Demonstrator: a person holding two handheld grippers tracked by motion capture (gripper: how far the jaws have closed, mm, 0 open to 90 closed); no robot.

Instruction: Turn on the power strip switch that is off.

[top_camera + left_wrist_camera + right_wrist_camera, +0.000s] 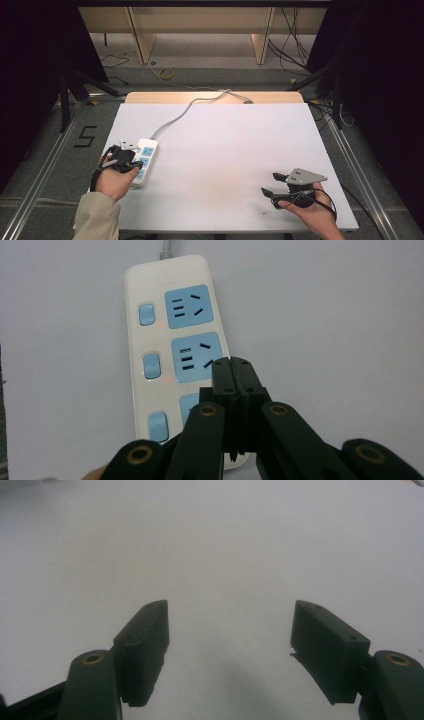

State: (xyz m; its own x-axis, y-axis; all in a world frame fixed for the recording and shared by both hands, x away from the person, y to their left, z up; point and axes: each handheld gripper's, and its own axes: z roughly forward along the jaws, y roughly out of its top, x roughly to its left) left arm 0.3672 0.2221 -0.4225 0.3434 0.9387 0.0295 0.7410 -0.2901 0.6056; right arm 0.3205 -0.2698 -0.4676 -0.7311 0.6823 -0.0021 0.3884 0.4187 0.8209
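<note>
A white power strip (146,159) with three blue sockets and blue switch buttons lies at the table's left. In the left gripper view the power strip (170,340) shows two small red lights beside its switches. My left gripper (134,163) is shut with nothing between its jaws. Seen from its own camera, the left gripper (233,366) has its tips over the strip between the middle and nearest sockets; I cannot tell whether they touch it. My right gripper (270,183) stands open at the front right, and in its own view the right gripper (230,617) is above bare white tabletop.
The strip's grey cable (172,119) runs to the far edge of the white table (225,145) and off it. Metal rails (45,170) flank the table, with black curtains on both sides and loose cables on the floor beyond.
</note>
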